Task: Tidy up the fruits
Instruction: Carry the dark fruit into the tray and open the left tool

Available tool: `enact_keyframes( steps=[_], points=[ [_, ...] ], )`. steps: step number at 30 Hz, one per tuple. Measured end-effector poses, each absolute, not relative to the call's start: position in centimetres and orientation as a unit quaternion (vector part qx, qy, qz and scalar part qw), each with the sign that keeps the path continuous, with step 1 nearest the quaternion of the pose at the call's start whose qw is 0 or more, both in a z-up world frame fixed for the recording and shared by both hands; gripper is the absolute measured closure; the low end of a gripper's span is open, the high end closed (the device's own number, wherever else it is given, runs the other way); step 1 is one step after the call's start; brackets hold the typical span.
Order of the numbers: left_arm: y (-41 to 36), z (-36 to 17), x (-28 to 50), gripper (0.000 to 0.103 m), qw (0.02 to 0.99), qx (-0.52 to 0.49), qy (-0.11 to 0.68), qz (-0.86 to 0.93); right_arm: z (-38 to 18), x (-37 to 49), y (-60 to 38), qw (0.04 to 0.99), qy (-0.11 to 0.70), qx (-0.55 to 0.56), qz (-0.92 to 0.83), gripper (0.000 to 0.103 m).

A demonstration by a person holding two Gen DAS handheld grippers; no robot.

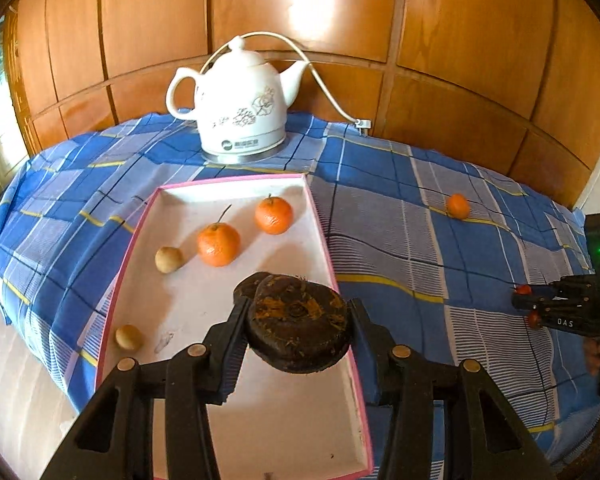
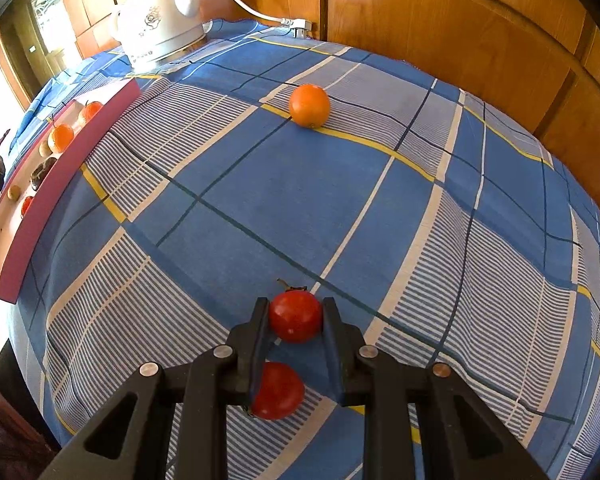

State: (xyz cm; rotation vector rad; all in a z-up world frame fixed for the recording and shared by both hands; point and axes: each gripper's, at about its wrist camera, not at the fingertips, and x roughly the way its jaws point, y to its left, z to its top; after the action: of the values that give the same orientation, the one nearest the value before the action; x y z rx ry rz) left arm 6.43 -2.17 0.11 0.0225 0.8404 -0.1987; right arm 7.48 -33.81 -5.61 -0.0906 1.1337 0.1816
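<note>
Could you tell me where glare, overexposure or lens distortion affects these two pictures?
Left wrist view: a bright glare patch on the wooden panelled wall, a blown-out window at the left edge, and the blue checked tablecloth bulging from fisheye curvature. Right wrist view: overexposed white at the far left beside the pink-rimmed white tray, straight cloth stripes bowed, dark vignetted corners.
</note>
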Motion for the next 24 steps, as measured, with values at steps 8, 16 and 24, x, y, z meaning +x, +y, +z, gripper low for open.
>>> enact_keyframes(
  steps=[8,16,24],
  points=[
    [2.4,-0.2,6.5,0.055,0.903,-0.034,0.422,-0.073,-5.6,7.4,-33.5,0.839,0.535,-0.05,0.086,0.078],
    [6.9,-2.4,8.4,0.055,0.892,-0.077,0.444,-0.031,-5.5,7.5,-33.5,0.839,0.535,-0.052,0.084,0.078],
    [5.8,-3.7,11.7,0.055,0.892,-0.046,0.448,-0.026,-5.5,7.5,-33.4,0.84,0.534,-0.054,0.083,0.078]
  ],
)
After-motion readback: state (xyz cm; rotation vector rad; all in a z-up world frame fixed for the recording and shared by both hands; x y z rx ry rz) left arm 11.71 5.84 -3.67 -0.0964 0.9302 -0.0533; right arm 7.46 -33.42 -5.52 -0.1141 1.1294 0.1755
